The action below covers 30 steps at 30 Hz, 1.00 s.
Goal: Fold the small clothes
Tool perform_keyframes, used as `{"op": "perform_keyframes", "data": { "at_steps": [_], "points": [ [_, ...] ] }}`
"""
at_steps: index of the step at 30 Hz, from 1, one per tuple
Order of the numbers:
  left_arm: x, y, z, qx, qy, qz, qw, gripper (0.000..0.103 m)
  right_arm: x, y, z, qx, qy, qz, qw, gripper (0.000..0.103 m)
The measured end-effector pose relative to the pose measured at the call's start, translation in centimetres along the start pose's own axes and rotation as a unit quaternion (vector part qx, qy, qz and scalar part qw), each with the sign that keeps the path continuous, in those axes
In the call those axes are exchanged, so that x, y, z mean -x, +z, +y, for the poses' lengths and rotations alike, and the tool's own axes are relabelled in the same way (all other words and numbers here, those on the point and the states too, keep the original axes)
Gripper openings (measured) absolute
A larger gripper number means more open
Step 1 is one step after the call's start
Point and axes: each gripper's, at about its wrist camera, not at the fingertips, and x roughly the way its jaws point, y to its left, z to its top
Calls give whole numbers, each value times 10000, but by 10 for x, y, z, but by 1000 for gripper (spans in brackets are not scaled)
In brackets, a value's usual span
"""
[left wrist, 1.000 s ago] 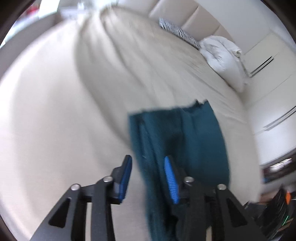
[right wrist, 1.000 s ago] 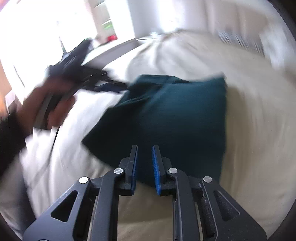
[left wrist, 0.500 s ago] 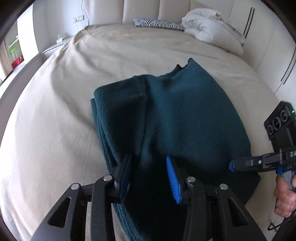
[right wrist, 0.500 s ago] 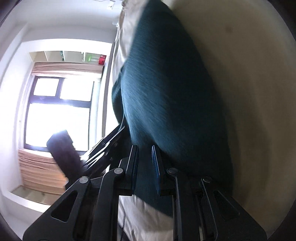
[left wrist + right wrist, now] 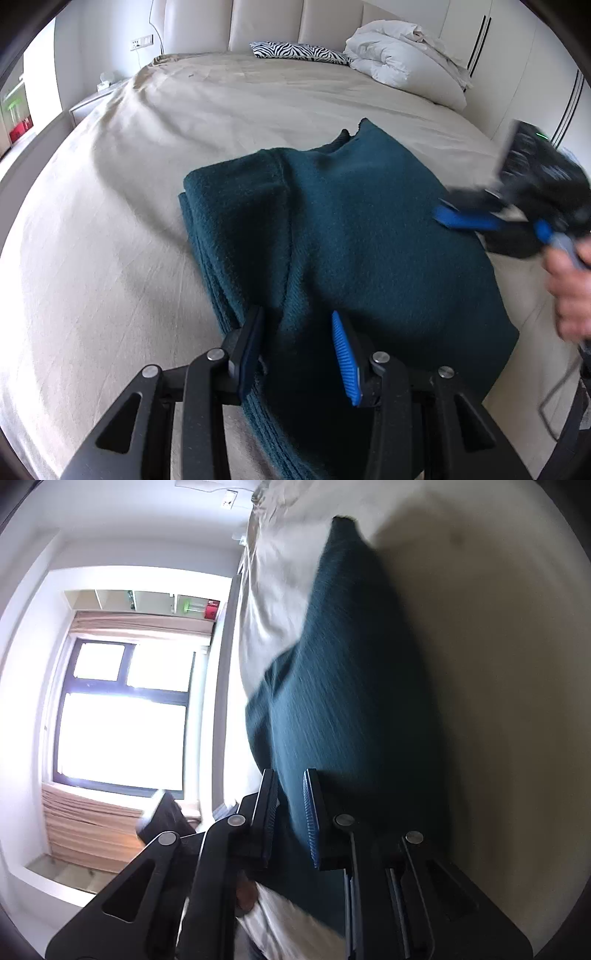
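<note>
1. Left wrist view: one teal garment (image 5: pixel 354 236), folded, lying on the beige bed (image 5: pixel 110 258). Left gripper (image 5: pixel 299 354) partly spread, straddling a raised ridge at the garment's near edge, pads not clearly pressing. Right gripper (image 5: pixel 465 221) blurred at the garment's right edge; cannot tell its state here. One zebra pillow (image 5: pixel 299 50) and one white duvet (image 5: pixel 402 66) well beyond the garment.
2. Right wrist view: right gripper (image 5: pixel 290 812) rolled sideways, nearly pressed together, apparently pinching the garment's (image 5: pixel 354 686) edge.
3. Risk, judged: uneven pulling could slide the layers and skew the fold.
</note>
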Motion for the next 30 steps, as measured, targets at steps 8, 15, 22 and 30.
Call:
{"op": "perform_keyframes", "data": {
  "at_steps": [8, 15, 22, 30],
  "points": [
    [-3, 2, 5, 16, -95, 17, 10000, 38, 0, 40, -29, -488, -120, -598, 9969, 8],
    [-2, 1, 9, 73, -206, 5, 9998, 38, 2, 54, 10, 23, -461, -556, 9974, 14],
    [-2, 0, 13, 111, -271, -32, 9996, 37, -18, 79, -10, -244, -1376, -627, 9882, 0],
    [-3, -3, 19, 229, -381, -121, 9989, 36, -29, 117, -31, -273, -1316, -561, 9893, 0]
  ]
}}
